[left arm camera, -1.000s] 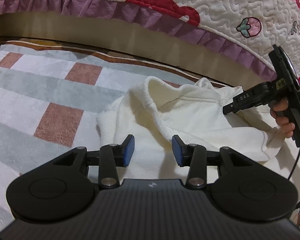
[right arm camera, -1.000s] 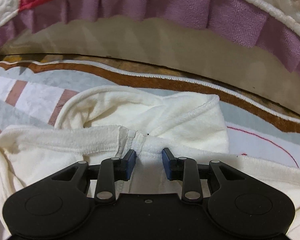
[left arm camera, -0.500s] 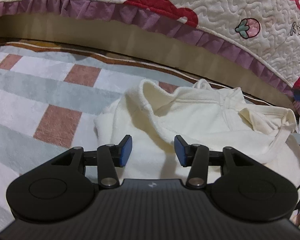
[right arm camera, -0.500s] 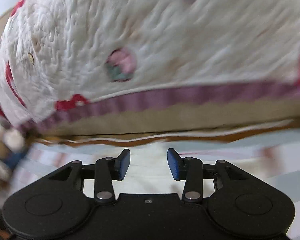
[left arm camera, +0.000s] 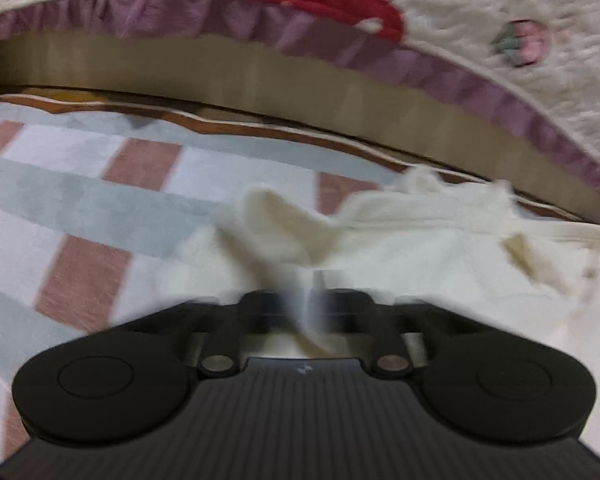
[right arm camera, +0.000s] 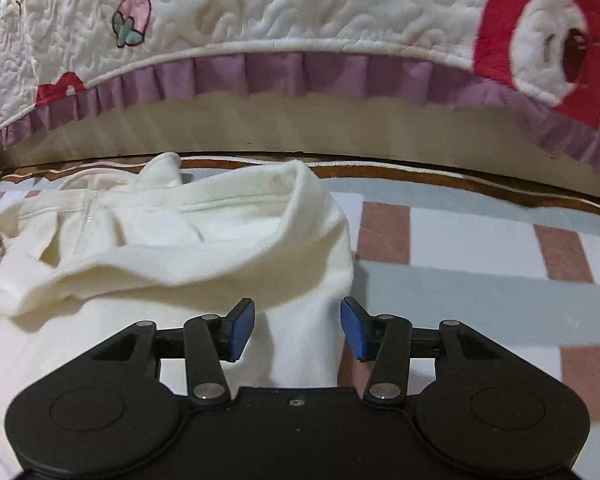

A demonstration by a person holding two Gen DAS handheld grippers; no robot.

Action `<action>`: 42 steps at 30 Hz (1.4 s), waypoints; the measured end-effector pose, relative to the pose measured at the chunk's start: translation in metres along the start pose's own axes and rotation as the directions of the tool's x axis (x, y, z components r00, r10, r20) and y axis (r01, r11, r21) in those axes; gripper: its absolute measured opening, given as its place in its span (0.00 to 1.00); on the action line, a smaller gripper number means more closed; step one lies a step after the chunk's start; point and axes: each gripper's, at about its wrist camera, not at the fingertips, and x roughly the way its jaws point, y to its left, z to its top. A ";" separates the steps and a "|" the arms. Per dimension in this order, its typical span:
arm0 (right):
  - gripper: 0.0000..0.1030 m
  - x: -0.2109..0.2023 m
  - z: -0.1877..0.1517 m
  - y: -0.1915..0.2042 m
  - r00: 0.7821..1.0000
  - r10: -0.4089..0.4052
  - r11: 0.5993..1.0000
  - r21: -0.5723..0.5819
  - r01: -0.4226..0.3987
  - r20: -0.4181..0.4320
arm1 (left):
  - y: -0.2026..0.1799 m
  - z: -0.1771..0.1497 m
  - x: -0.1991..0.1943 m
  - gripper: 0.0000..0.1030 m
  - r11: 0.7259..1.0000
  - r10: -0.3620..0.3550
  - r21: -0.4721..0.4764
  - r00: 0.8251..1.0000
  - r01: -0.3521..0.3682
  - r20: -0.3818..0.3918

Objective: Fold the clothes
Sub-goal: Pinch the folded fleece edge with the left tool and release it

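Blue pads point(right arm camera: 240, 330) of right gripper point(right arm camera: 298, 330) spread wide, straddling near right edge of cream garment point(right arm camera: 204, 248) heaped on checked rug point(right arm camera: 480, 280). Bulk stretching left and far from there, toward quilt point(right arm camera: 300, 4). Left gripper point(left arm camera: 314, 312) blurred over near left part, apparently nipping a fold, though hard to tell.

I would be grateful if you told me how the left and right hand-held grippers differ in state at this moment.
The left hand-held gripper has its fingers drawn together, seemingly pinching a fold of the cream fleece garment; the right hand-held gripper stands open, with the garment's edge lying loose between its blue pads. The left is motion-blurred; the right is sharp. Both sit low over the same garment on the checked rug.
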 end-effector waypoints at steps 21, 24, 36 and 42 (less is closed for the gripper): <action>0.07 -0.001 0.024 -0.042 0.969 0.153 0.972 0.146 -0.182 0.192 | 0.055 0.033 0.019 0.05 0.995 -0.029 -0.099 0.998 0.023 -0.053; 0.07 0.015 0.025 -0.042 0.986 0.103 0.982 0.143 -0.121 0.130 | 0.078 0.025 0.039 0.14 0.970 -0.082 -0.240 0.985 0.044 -0.150; 0.47 0.027 0.035 -0.040 0.991 0.048 0.964 0.254 -0.078 0.123 | 0.062 0.001 -0.005 0.59 0.985 -0.172 0.009 0.983 0.173 -0.071; 0.51 0.050 0.045 -0.021 0.997 0.066 0.983 0.171 -0.073 0.046 | 0.005 -0.005 0.039 0.66 0.931 0.015 0.365 0.992 0.032 -0.124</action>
